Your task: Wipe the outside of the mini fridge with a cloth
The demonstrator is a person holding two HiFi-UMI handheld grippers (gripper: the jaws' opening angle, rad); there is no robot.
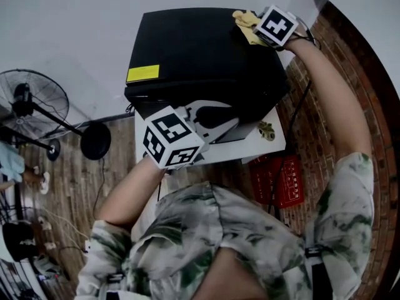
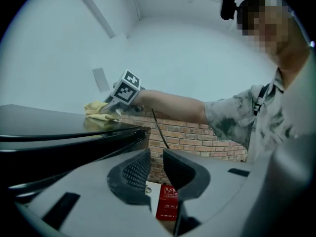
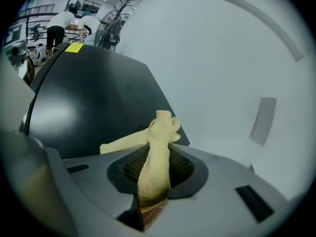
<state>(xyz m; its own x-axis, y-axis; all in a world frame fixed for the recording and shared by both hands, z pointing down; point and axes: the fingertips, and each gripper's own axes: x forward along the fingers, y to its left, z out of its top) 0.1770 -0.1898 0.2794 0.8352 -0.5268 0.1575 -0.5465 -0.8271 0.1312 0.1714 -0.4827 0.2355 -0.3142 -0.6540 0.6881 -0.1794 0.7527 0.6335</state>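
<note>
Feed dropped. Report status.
Right tongs shut on yellow cloth, on mini fridge top's far corner. Left tongs open, empty, by fridge's near edge. No obstruction seen.

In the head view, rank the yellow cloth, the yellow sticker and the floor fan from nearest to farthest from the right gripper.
1. Yellow cloth: clamped in the jaws of the right gripper, at the far right corner of the mini fridge top.
2. Yellow sticker: on the fridge top, near its left edge.
3. Floor fan: standing well off to the fridge's left.
</note>
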